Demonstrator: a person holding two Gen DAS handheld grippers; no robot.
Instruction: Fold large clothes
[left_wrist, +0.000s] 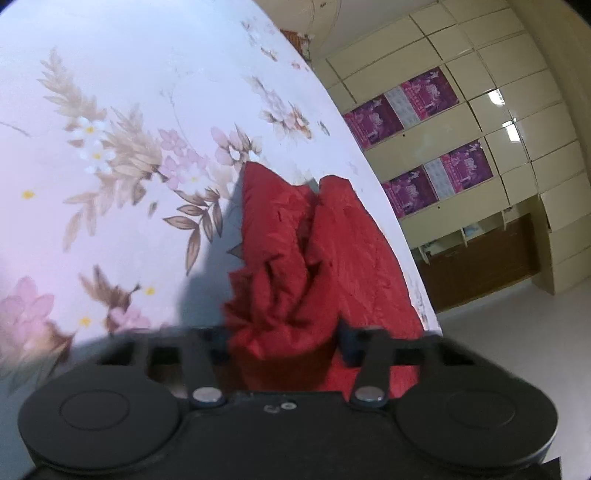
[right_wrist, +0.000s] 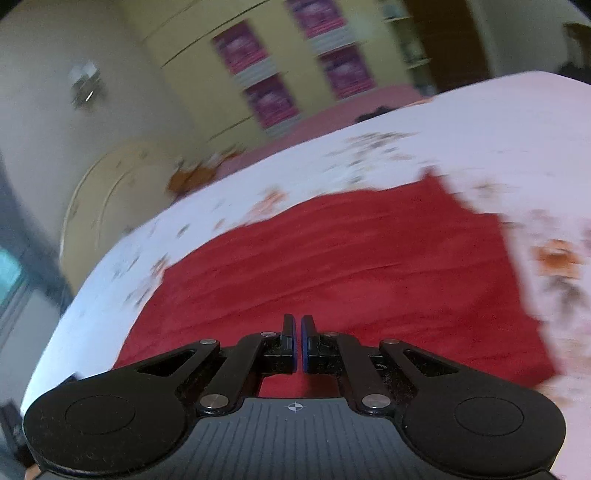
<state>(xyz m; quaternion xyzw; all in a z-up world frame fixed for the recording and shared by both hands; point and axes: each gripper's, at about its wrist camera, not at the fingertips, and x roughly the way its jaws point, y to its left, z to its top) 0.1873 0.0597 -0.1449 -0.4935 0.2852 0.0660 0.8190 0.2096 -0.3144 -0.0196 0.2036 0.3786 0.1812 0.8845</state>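
Observation:
A red garment (left_wrist: 354, 251) lies on a floral bed sheet (left_wrist: 129, 110) near the bed's right edge. In the left wrist view a bunched, wrinkled fold of it stands up between the fingers of my left gripper (left_wrist: 284, 341), which is shut on it. The right wrist view is motion-blurred; there the red garment (right_wrist: 351, 251) spreads out flat and wide over the sheet (right_wrist: 480, 122). My right gripper (right_wrist: 298, 343) hovers above the near part of the cloth, its blue pads together with nothing between them.
The bed's edge curves close to the garment on the right, with pale floor (left_wrist: 517, 332) beyond. A cream wardrobe (left_wrist: 461, 122) with purple posters stands behind. A cream curved panel (right_wrist: 103, 192) stands at the bed's far left end.

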